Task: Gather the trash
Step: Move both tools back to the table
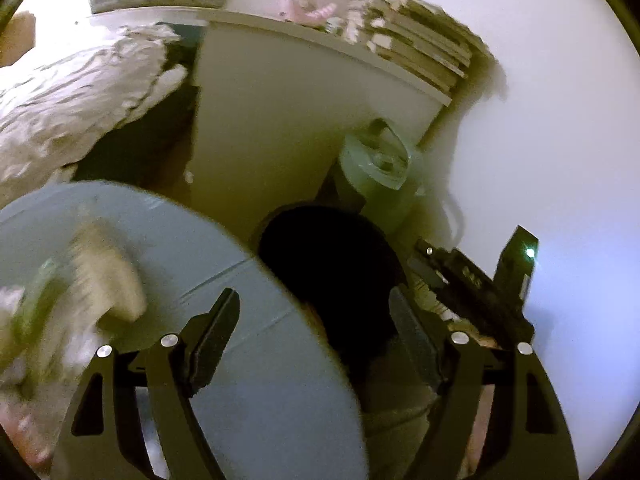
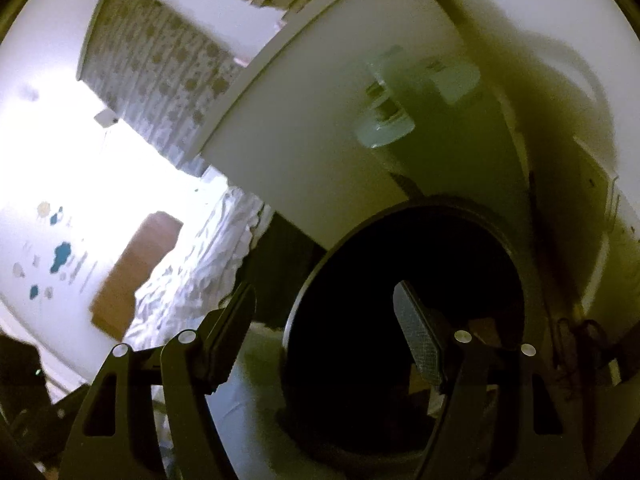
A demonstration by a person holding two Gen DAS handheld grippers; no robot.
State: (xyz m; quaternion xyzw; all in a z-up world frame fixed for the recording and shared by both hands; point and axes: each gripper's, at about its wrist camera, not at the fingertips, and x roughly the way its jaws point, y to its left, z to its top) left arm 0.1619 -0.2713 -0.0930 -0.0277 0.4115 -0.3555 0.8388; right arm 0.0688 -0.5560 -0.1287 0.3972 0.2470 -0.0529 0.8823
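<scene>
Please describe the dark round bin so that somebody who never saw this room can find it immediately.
Find the tall white cabinet with books stacked on top, next to the bed. The bin stands on the floor at its foot, beside a pale green container. It is the only black, round, open-topped thing there; everything around it is pale.

The bin [image 2: 404, 320] is round with a dark rim and a black, shadowed inside, standing upright and open-topped on the floor against a white cabinet. Blurred pale scraps [image 1: 108, 280] lie on the grey round bench; what they are cannot be told.
</scene>
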